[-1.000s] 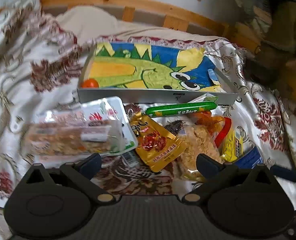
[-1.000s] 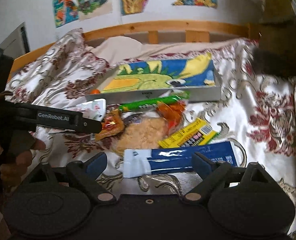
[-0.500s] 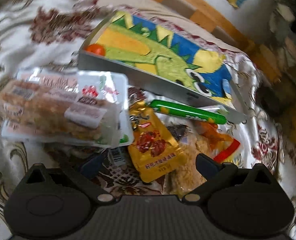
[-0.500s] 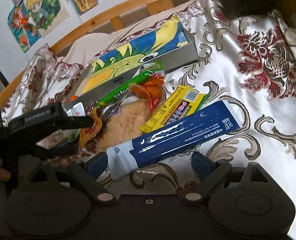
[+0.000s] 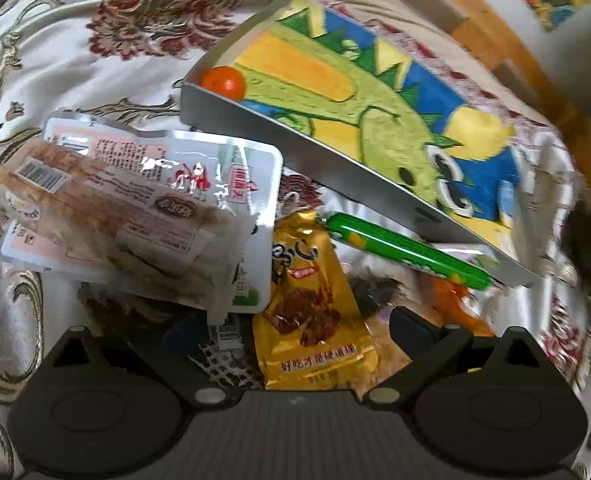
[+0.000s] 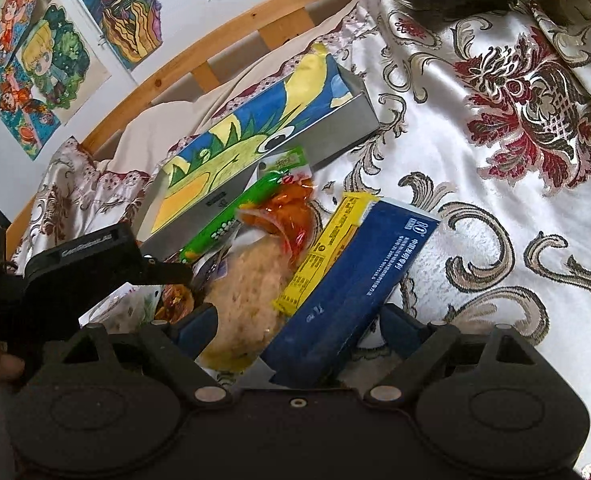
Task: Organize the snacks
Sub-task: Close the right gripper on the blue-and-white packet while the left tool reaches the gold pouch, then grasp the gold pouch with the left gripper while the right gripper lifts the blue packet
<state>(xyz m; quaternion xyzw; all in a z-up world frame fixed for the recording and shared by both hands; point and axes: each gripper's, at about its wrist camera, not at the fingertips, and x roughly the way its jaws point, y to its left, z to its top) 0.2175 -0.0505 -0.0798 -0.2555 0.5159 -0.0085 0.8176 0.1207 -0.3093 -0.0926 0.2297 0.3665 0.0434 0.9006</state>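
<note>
Both jaws open, gripping nothing: left gripper (image 5: 297,326) over yellow snack pouch (image 5: 311,316), right gripper (image 6: 297,326) straddling blue packet (image 6: 359,292) on bed (image 6: 495,184), near dinosaur tray (image 6: 335,132).

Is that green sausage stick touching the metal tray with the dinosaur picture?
Cannot tell. In both wrist views the green sausage stick lies close along the tray's front wall, but neither view plainly shows contact or a gap between them.

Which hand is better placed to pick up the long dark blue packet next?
Right. The right gripper is open, with the long dark blue packet between its fingers; the left gripper faces the golden yellow pouch.
</note>
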